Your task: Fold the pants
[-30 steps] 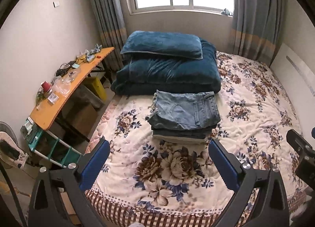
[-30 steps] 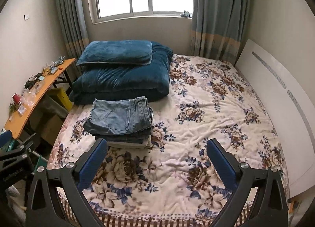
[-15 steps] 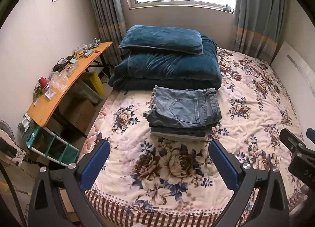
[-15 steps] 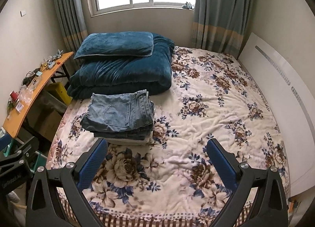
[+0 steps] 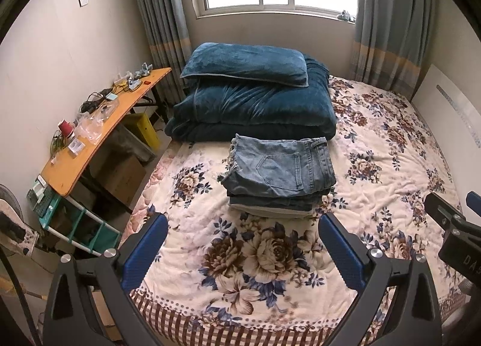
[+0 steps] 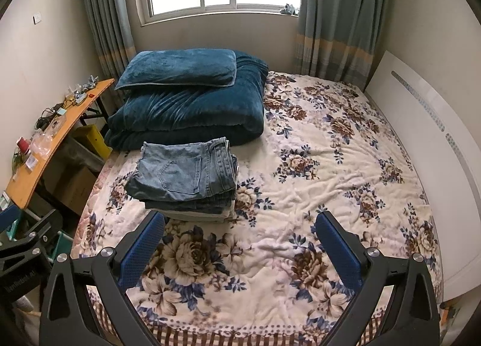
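Note:
A stack of folded pants, light blue denim on top, rests on the floral bedspread in front of the blue bedding. My left gripper hangs open above the foot of the bed, short of the stack, nothing between its blue pads. My right gripper is also open and empty, with the stack ahead to its left. Each gripper's body shows at the edge of the other's view: the right one as a black block, the left one as a black bracket.
A folded dark blue quilt with a pillow on top lies at the head of the bed. An orange desk with clutter stands along the left wall, boxes beneath it. A white board leans at the right.
Both grippers have pulled back and risen slightly, so the stack of pants sits a little farther off in both views. Both stay open and empty.

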### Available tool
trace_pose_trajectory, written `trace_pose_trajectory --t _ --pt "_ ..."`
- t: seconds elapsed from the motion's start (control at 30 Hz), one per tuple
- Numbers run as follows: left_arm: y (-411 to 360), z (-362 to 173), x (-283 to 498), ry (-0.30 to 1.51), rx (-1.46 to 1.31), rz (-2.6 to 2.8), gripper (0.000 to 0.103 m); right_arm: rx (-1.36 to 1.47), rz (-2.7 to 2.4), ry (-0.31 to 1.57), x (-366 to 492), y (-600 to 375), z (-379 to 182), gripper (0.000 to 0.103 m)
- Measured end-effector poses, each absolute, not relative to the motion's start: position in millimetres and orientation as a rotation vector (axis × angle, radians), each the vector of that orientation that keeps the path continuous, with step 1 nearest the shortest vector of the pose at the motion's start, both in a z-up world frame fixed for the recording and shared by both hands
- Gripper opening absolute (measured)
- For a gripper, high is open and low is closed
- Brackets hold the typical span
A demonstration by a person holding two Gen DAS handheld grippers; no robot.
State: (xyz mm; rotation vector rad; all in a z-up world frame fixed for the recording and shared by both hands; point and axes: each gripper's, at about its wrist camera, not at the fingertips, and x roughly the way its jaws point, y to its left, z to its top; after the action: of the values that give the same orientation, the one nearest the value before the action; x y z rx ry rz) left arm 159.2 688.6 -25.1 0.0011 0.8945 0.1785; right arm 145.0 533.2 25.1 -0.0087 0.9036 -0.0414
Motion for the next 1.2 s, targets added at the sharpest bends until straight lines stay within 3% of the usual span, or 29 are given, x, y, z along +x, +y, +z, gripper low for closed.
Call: trace_pose_trajectory --t 1.2 --pt "689 -5 147 0.863 -0.012 0.171 0.103 0.0 -0.031 0.896 135 535 31 0.102"
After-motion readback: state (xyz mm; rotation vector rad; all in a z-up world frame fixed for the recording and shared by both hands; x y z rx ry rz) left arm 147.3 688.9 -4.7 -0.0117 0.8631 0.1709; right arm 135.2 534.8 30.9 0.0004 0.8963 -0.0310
